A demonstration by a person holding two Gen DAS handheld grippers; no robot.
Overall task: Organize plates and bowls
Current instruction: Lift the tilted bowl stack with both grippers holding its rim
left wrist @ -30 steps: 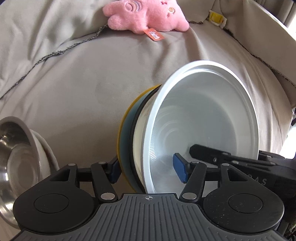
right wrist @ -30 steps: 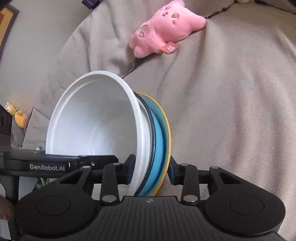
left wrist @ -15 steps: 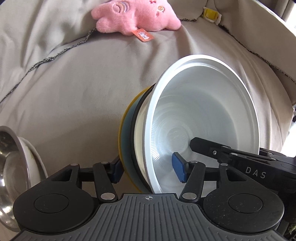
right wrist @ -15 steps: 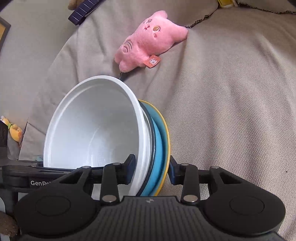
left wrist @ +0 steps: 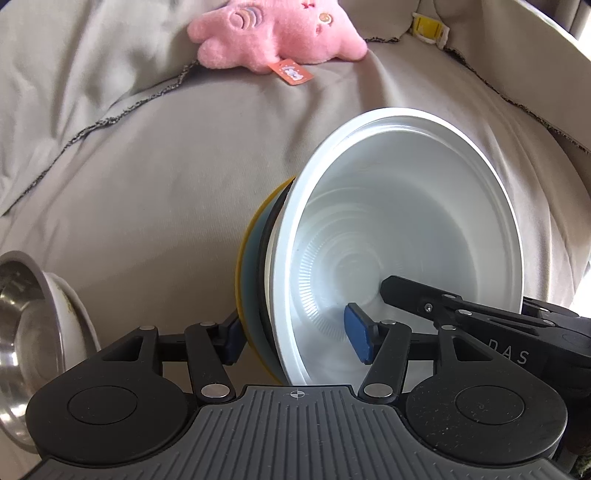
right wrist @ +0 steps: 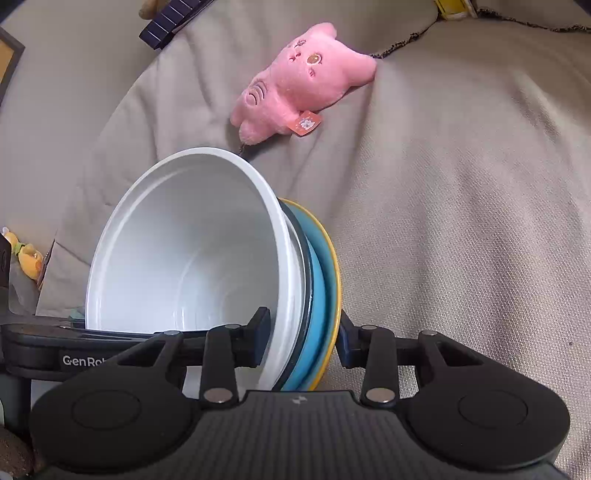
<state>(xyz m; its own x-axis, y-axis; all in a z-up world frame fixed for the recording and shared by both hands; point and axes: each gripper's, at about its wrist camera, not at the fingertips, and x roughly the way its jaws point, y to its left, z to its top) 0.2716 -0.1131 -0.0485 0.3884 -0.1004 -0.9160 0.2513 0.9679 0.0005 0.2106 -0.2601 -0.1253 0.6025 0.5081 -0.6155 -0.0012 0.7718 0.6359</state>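
Note:
A nested stack stands on edge above the couch: a white bowl (left wrist: 399, 229) in front, then a dark-rimmed dish, a blue plate and a yellow plate (left wrist: 245, 258) behind. My left gripper (left wrist: 297, 338) is shut on the stack's lower rim, one pad inside the bowl, one behind the yellow plate. My right gripper (right wrist: 301, 339) is shut on the same stack (right wrist: 192, 251) from the other side. Each gripper shows in the other's view. A steel bowl (left wrist: 26, 325) nested in a white dish sits at the far left.
A pink plush toy (left wrist: 280, 37) with an orange tag lies at the back of the grey couch cover (left wrist: 147, 177); it also shows in the right wrist view (right wrist: 303, 81). A yellow clip (left wrist: 428, 26) sits at the back right.
Both grippers have lifted the stack and carried it a little back from the plush toy. The steel bowl has slid further out of the left view. The grip has not changed.

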